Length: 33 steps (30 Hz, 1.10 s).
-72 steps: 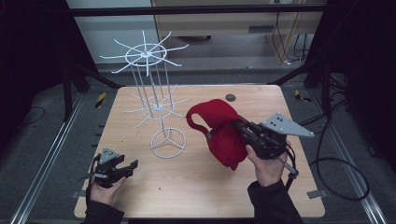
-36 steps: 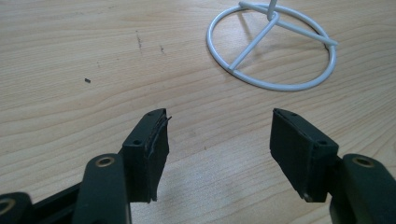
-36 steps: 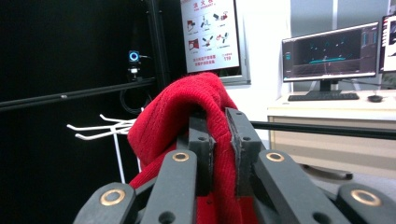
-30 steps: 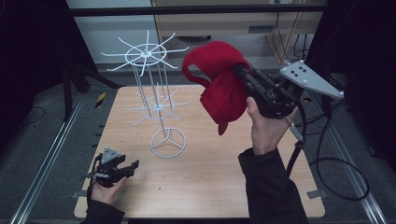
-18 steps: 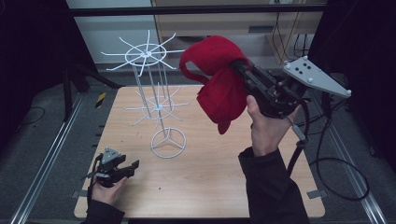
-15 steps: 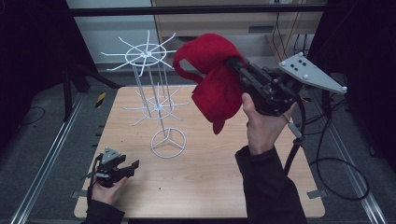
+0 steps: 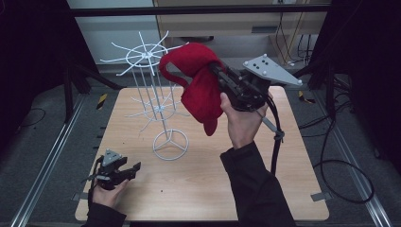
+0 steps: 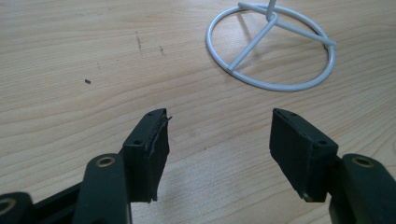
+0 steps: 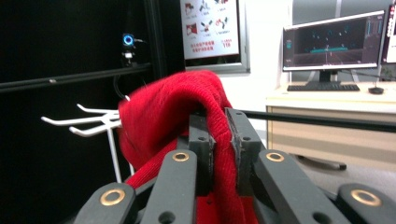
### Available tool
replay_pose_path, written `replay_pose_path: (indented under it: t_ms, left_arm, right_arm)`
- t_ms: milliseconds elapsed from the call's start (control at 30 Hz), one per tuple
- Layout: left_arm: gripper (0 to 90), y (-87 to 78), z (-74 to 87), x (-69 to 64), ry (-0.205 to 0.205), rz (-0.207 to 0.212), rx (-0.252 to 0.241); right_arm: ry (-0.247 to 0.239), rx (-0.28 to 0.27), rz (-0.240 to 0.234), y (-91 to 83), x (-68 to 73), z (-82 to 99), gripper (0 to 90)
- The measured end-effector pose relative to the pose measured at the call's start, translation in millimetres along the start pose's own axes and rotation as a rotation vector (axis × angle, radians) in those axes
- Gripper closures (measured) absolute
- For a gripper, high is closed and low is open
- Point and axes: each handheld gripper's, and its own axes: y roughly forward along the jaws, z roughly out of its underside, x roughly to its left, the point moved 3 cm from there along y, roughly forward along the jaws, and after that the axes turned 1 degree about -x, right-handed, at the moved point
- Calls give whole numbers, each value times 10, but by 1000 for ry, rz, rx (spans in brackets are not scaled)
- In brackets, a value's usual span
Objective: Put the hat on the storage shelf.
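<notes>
Right tongs [image 7: 218, 75] clamp the red hat [image 7: 198, 90], held high, its open loop just right of the rack [image 7: 149, 52] top's prongs. Left tongs [image 7: 124, 170] rest open on the counter [image 7: 283, 156], far below.

a red knitted hat [image 7: 198, 90] is held up in the air, pinched at its fabric, hanging limp and folded; its top edge is seen just beside the white wire rack's [image 7: 151, 85] upper prongs.
</notes>
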Motion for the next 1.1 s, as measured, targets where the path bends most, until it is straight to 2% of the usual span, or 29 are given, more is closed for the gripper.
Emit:
replay_pose_path:
  t_ms: [100,367,533,567,600,700,733,833,1000,1100]
  left_arm:
    - [374,5,4,1,-2,2,3]
    - [373,7,4,-2,0,4,4]
    - [373,10,3,-2,1,4,5]
    - [373,11,3,-4,1,3,5]
    - [373,11,3,-5,2,3,5]
    - [373,16,4,-2,2,2,8]
    - [373,16,4,-2,2,2,8]
    - [373,20,5,-2,2,1,11]
    - [372,23,6,-7,5,0,12]
    - [372,24,5,-8,4,-1,12]
  right_arm:
    - [16,14,15,20,-75,93,823]
    - [53,10,55,0,-204,166,821]
    - [72,56,63,30,-274,317,816]
    - [80,94,53,50,-306,412,814]
    - [80,94,53,50,-306,412,814]
    - [92,153,23,79,-356,626,804]
    - [92,153,23,79,-356,626,804]
    - [78,206,-29,100,-358,830,756]
    - [88,222,-60,100,-369,940,722]
    - [85,217,-70,70,-390,977,665]
